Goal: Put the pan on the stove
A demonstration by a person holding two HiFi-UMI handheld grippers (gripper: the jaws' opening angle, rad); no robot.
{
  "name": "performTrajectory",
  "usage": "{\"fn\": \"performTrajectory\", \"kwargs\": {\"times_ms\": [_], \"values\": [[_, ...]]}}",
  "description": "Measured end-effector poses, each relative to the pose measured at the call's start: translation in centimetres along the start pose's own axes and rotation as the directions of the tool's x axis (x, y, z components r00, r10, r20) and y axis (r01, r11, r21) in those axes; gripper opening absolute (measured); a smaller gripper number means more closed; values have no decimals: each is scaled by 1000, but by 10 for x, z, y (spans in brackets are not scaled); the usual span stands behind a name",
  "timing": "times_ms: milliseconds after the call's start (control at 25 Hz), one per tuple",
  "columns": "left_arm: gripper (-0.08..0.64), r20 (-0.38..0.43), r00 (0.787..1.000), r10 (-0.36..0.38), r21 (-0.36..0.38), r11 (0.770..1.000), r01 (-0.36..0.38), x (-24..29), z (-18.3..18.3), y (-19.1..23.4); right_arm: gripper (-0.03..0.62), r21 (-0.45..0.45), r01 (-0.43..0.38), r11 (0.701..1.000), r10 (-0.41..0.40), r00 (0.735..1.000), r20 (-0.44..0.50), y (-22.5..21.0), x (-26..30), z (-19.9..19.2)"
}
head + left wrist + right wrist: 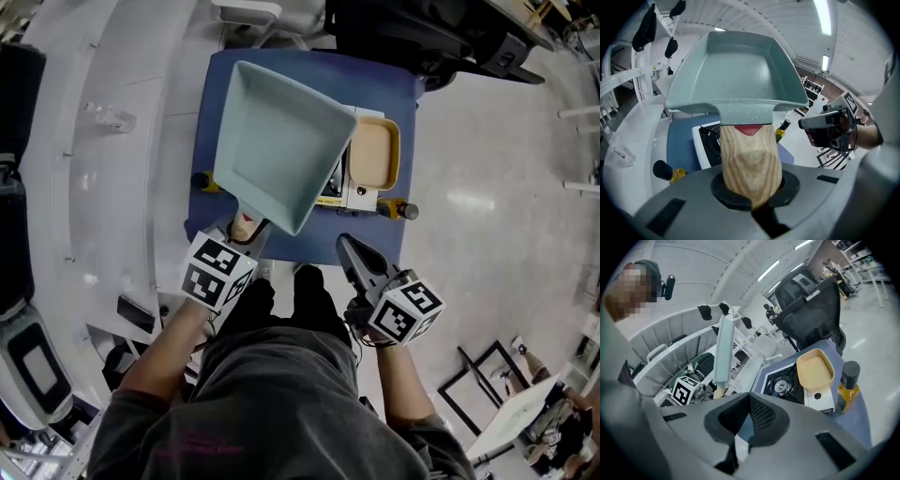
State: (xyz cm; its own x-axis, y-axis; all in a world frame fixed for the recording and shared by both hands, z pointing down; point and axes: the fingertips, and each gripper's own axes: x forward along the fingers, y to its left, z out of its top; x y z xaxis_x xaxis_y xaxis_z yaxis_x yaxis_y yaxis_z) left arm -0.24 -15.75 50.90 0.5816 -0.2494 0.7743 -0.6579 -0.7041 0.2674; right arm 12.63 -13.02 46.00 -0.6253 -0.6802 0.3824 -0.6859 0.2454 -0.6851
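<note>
A teal square pan point(277, 141) hangs tilted in the air over the left part of the blue table point(394, 84). My left gripper point(246, 230) is shut on its wooden handle point(750, 159), and the pan's bowl point(740, 70) fills the left gripper view. Under it on the table lies the white gas stove point(361, 195), with a black burner point(785, 383) showing. My right gripper point(352, 246) hovers at the table's near edge, shut with nothing in it. In the right gripper view the pan point(723, 350) appears edge-on.
A yellow pan point(372, 152) sits on the stove's right side. One oil bottle point(403, 210) stands at the stove's right, another point(202, 181) at the table's left edge. A black office chair point(422, 37) is behind the table, white railings point(112, 112) to the left.
</note>
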Motion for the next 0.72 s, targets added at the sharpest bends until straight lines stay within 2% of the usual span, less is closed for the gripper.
{"fn": "performTrajectory", "kwargs": {"times_ms": [360, 560, 720], "values": [[21, -133, 990, 44, -26, 999, -48, 42, -9, 20, 3, 26, -41, 999, 42, 998, -57, -31, 10, -4], [21, -205, 977, 51, -47, 997, -62, 58, -22, 28, 2, 53, -54, 997, 59, 994, -92, -44, 16, -16], [23, -277, 959, 60, -53, 996, -77, 70, -34, 37, 2, 75, -50, 996, 58, 993, -105, -56, 18, -23]]}}
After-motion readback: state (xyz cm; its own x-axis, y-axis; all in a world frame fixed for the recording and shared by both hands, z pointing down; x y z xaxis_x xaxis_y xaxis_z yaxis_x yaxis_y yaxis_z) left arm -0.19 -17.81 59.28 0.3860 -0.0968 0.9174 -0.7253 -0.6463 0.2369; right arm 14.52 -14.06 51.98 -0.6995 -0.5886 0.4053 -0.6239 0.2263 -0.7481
